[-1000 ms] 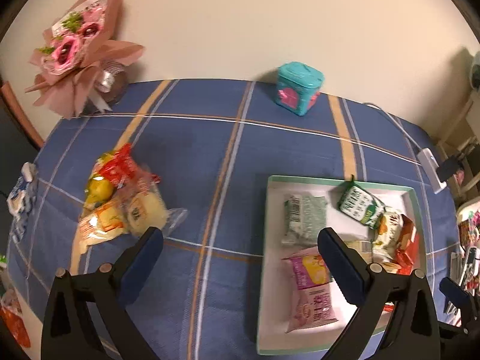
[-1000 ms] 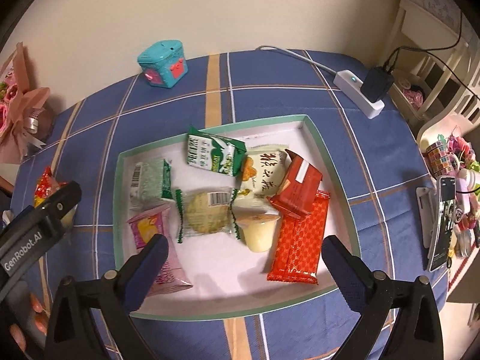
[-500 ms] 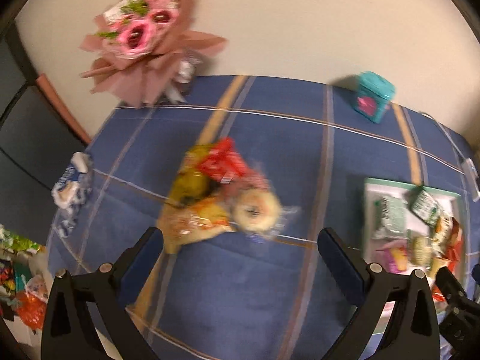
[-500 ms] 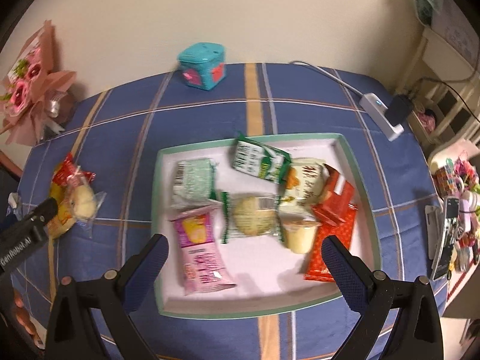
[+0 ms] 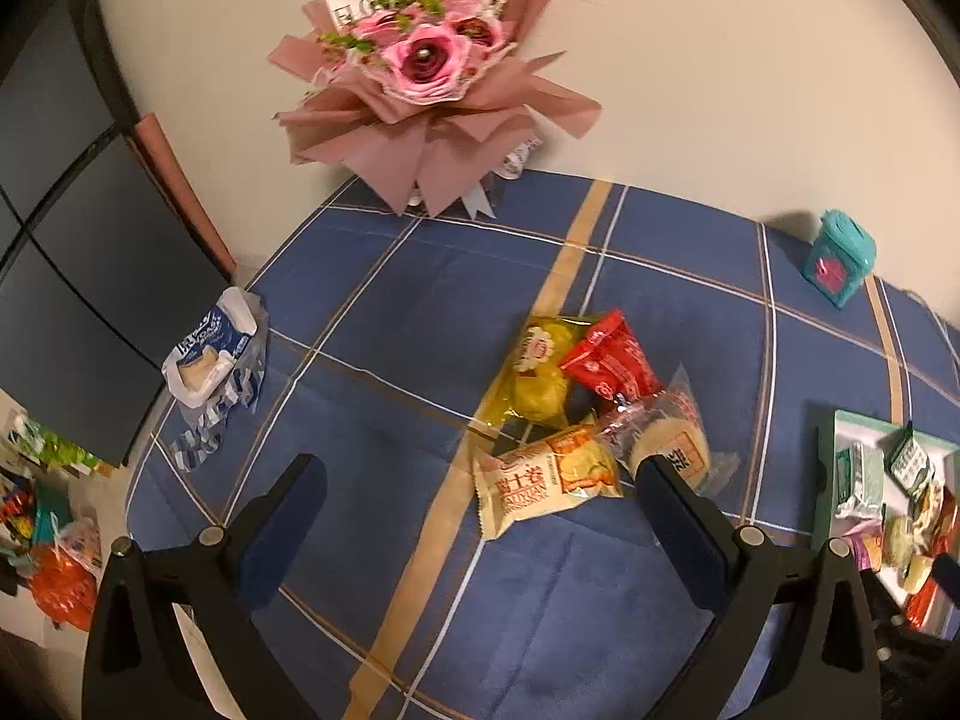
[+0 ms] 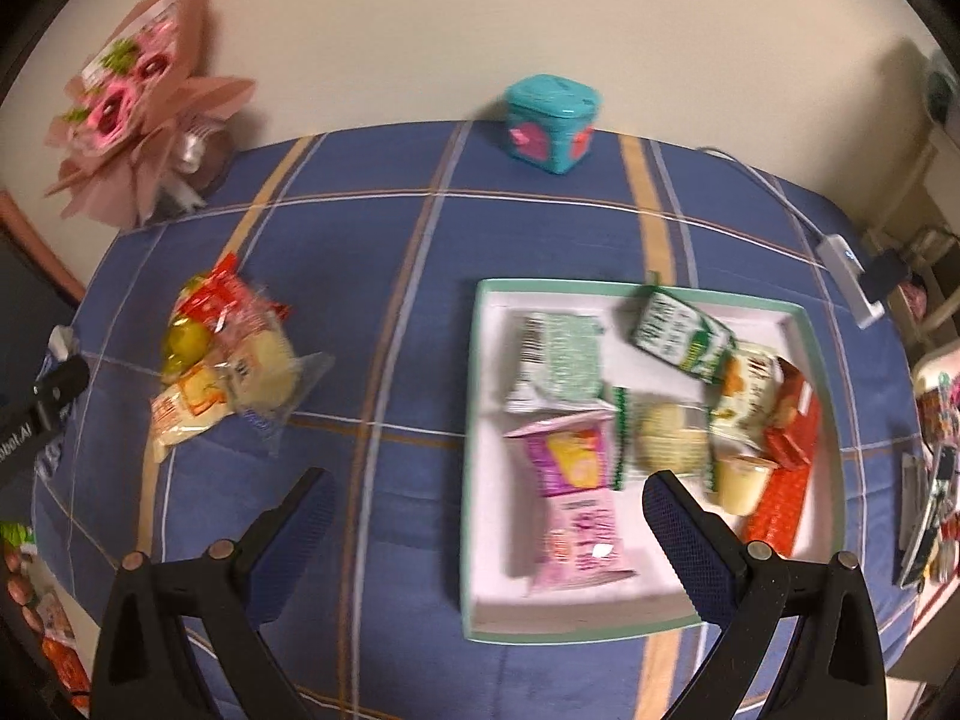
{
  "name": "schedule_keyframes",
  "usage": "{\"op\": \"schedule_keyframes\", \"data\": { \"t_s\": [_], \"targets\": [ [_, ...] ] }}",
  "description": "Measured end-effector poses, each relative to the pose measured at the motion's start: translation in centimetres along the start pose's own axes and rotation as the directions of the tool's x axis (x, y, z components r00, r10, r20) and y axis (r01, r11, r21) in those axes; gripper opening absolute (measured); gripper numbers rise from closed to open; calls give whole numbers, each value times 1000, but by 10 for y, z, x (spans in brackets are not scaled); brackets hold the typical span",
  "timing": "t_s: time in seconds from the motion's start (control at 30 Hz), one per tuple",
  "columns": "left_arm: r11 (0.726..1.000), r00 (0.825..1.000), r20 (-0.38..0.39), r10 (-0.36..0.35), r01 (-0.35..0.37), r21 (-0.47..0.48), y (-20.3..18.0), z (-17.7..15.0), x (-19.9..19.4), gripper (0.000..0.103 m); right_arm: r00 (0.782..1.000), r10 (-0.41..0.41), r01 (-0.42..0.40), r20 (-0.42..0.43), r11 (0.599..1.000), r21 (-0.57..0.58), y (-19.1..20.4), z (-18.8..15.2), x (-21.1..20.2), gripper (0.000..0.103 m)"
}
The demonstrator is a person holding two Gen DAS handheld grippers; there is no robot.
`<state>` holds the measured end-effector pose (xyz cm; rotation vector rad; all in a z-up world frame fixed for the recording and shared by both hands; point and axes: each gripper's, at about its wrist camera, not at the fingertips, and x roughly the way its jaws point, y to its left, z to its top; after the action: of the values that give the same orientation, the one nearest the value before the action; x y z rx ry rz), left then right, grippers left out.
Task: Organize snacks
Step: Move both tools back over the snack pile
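Note:
A small pile of wrapped snacks lies on the blue checked tablecloth: a yellow pack, a red pack, an orange-and-white pack and a clear-wrapped cake. The pile also shows in the right wrist view. My left gripper is open and empty, just in front of the pile. A white tray with a green rim holds several snacks, among them a pink pack and a green pack. My right gripper is open and empty above the tray's left edge.
A pink flower bouquet stands at the back left by the wall. A teal box sits at the back. An opened blue-and-white bag lies at the table's left edge. A white power strip lies at the right.
My left gripper has swung left from the tray to face the loose snack pile. My right gripper has drifted left, so the tray now sits to the right in its view.

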<state>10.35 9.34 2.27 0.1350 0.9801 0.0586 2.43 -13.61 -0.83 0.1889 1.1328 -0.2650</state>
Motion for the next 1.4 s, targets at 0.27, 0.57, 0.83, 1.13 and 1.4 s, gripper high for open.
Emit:
{"op": "schedule_keyframes", "data": {
  "t_s": [0.27, 0.57, 0.83, 1.13, 1.4],
  "targets": [
    [996, 997, -25, -73, 71, -61, 20, 2, 17, 102, 999, 38, -38, 5, 999, -25, 27, 5, 12, 103],
    [991, 989, -92, -114, 107, -83, 23, 4, 49, 102, 997, 72, -72, -8, 997, -29, 47, 16, 40, 103],
    [979, 974, -154, -166, 145, -141, 25, 4, 82, 103, 996, 85, -83, 17, 989, -124, 79, 28, 52, 103],
    [974, 963, -200, -181, 147, -172, 26, 3, 106, 103, 996, 87, -85, -3, 972, -219, 114, 37, 83, 103],
    [967, 955, -223, -197, 152, -205, 28, 3, 120, 103, 997, 64, -70, -32, 962, -265, 130, 40, 113, 103]
  ]
}}
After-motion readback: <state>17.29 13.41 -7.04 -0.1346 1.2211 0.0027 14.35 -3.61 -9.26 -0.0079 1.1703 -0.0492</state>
